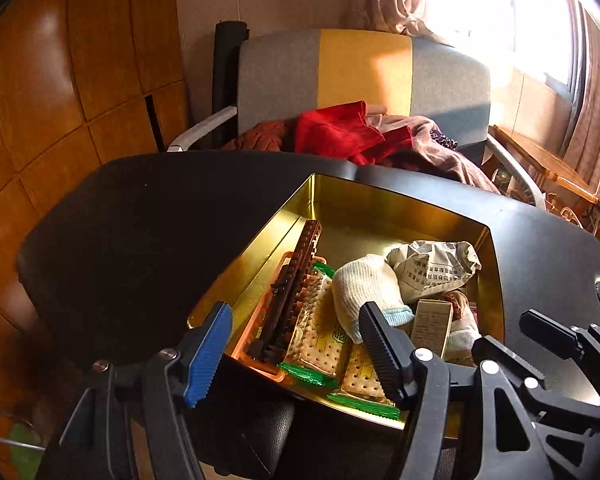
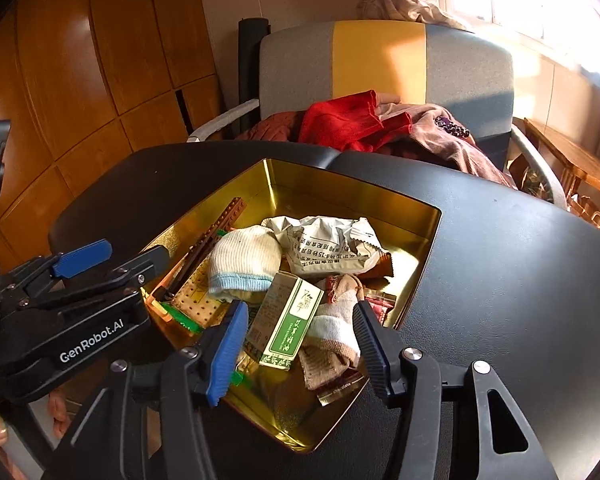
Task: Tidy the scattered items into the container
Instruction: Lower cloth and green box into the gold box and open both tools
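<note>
**Ana:** Both sets of tongs filled the bottom of their views. How did they stand?

**Ben:** Released, each of them. The left gripper (image 1: 296, 336) had its blue pad and black pad spread wide with nothing between them, poised above the near-left corner of the gold tin (image 1: 380, 196). The right gripper (image 2: 300, 338) was parted too, empty, above the near end of the tin; the small green-and-white box (image 2: 288, 328) and the beige sock (image 2: 332, 340) lay below its gap, inside the tin, not pinched.

**Ana:** And the scattered items?

**Ben:** All I could see were in the tin: the brown brick strip (image 1: 296, 280) on an orange tray (image 1: 260, 328), cracker packets (image 1: 320, 340), a white sock (image 2: 244, 264), a crumpled grey wrapper (image 2: 328, 244). The black table (image 2: 500, 264) around it looked bare.

**Ana:** So which step was this?

**Ben:** I'd judge a drop-off just finished, possibly the last. Next called for lifting both tongs clear and checking the table's hidden edges for stragglers. The clothes (image 2: 364, 124) on the chair (image 2: 460, 68) beyond seemed no part of it.
</note>
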The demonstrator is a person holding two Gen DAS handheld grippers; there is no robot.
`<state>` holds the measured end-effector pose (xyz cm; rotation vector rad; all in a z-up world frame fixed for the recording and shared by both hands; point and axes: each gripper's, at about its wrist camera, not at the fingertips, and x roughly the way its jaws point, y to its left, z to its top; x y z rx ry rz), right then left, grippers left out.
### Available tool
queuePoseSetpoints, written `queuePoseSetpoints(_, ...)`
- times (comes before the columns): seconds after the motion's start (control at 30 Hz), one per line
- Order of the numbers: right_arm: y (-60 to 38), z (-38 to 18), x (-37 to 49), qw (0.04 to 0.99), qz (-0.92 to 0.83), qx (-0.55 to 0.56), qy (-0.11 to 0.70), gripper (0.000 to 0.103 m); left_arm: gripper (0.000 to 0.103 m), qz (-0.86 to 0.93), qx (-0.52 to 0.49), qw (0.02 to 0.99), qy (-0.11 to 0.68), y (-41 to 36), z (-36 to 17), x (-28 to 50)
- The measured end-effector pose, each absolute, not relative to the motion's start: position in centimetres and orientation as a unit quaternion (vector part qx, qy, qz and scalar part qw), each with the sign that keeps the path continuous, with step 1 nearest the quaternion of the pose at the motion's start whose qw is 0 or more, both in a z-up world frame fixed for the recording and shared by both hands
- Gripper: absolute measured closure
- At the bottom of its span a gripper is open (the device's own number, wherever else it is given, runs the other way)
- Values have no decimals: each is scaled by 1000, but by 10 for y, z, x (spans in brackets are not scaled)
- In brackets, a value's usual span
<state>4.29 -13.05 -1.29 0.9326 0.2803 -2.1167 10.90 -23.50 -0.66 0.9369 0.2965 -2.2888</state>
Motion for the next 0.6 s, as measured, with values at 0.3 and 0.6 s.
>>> queuePoseSetpoints(0.3, -128, -17, 41, 391, -835, 371, 108, 44, 37, -861, 335, 379, 59, -226, 6, 116)
queuePoseSetpoints(0.6, -130, -16, 42, 387, -838, 369, 113, 42, 54, -861, 338, 373, 75, -235, 5, 118)
